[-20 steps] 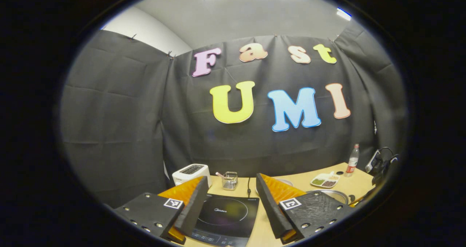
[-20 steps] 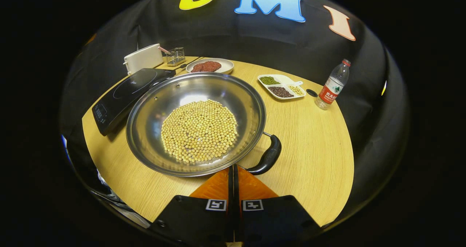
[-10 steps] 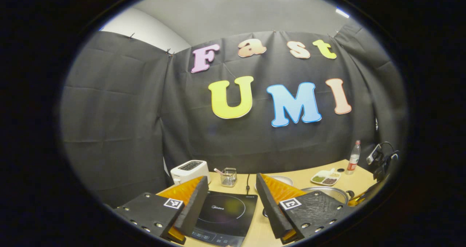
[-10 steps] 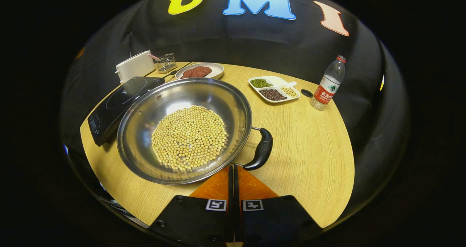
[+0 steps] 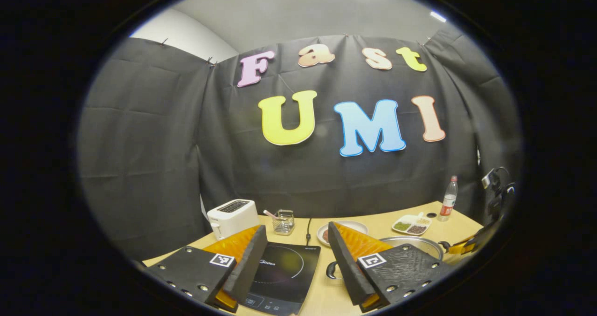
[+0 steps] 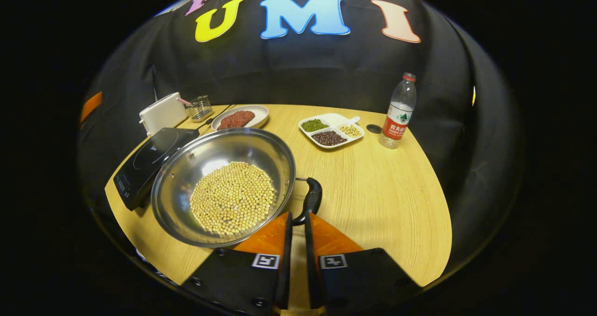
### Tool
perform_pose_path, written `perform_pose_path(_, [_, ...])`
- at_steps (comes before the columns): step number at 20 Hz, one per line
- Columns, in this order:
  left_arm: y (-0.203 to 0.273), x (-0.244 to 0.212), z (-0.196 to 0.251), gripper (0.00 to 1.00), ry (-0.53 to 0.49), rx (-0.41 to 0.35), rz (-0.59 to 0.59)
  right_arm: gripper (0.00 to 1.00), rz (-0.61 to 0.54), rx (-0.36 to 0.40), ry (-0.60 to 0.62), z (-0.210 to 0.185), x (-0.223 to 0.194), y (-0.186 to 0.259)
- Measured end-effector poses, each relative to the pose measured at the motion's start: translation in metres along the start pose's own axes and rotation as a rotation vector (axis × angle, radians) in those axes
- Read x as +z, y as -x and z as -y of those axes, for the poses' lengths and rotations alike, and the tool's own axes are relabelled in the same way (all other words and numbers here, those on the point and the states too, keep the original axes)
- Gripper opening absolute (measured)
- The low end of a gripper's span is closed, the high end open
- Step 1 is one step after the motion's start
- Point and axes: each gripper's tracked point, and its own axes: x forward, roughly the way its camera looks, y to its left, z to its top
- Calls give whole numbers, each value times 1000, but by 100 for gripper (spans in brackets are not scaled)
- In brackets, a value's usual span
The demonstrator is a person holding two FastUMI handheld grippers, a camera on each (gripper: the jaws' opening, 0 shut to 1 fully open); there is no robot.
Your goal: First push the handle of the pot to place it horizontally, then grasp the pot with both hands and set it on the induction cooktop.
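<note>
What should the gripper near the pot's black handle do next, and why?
Probably the right gripper should open wider and close on the pot's handle. Its fingers show just a narrow gap and hold nothing, with their tips right at the handle's near end. The pot of beans sits on the table beside the induction cooktop, not on it, so gripping seems the next step.

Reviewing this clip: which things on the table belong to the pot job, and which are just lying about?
In the job:
pot of beans
pot handle
induction cooktop
right tool
left tool

Lying about:
toaster
plate of meat
divided dish
water bottle
wire holder
</note>
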Motion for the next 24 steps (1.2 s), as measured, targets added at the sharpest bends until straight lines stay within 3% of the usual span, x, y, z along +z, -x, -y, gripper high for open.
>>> perform_pose_path(1, [-2,-4,2,81,2,-7,-7,28,22,-1,-11,3,5,3])
perform_pose_path(3, [-7,-14,12,81,10,-34,-28,60,67,-1,-23,2,14,10])
perform_pose_path(5, [-11,-24,27,78,23,-88,-52,100,112,-19,-23,5,22,14])
perform_pose_path(6, [-14,-27,34,78,22,-110,-63,94,128,-25,-29,5,25,16])
perform_pose_path(7, [-18,-32,39,81,17,-129,-73,99,142,-23,-38,4,28,17])
perform_pose_path(11, [-31,-57,60,78,10,-185,-129,98,178,-23,-45,2,35,18])
perform_pose_path(23, [-68,-139,84,79,6,-227,-298,99,161,-35,-51,8,29,0])
perform_pose_path(24, [-72,-145,86,79,9,-227,-308,94,161,-35,-51,9,30,-3])
